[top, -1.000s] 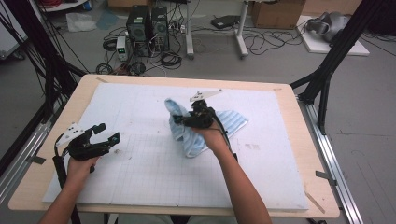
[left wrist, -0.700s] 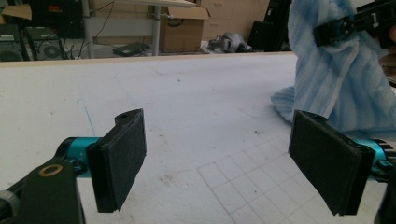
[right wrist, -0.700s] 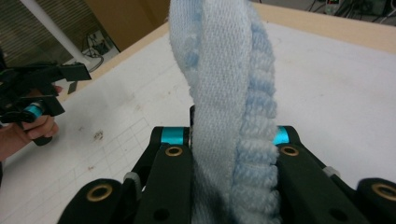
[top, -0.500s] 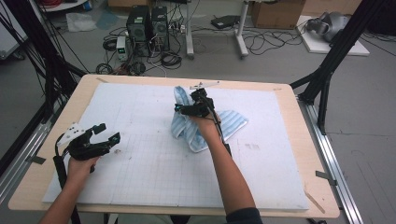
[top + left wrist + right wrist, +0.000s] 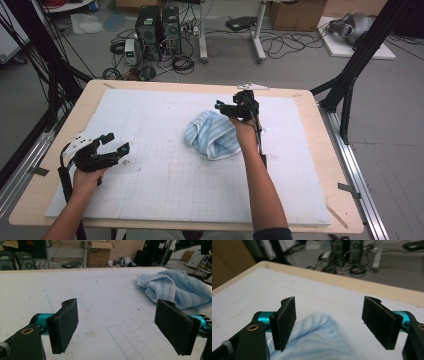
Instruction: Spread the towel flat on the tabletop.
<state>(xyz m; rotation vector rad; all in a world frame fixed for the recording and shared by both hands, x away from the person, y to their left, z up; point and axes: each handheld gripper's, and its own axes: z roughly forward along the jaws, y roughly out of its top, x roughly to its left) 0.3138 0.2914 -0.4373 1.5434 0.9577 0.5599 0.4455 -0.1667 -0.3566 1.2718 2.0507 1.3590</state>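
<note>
Your right gripper point(image 5: 231, 107) hangs over the far edge of the light blue striped towel point(image 5: 212, 135), jaws apart and nothing between them; they have just been opening, and in the right gripper view the pads point(image 5: 285, 320) stand clear of the cloth, which bulges up below and between them. The towel lies bunched near the middle of the white gridded mat point(image 5: 165, 190), just on the near side of that gripper and slightly to its left. As a heap, its long axis runs roughly from far-left to near-right, with the thick rolled fold on the near side. That is the relation your coming move turns on: the cloth sits directly toward you from the right jaws, so you only need to come back and down to take a fresh edge.

Your left gripper point(image 5: 112, 146) rests wide open and empty at the near-left of the mat, well apart from the towel, so the right hand is much the nearer one.

Compared with a second ago, your right hand has let the towel go and shifted toward the far-right, and the cloth has settled into a more compact, rounder heap. The left hand is where it was.
</note>
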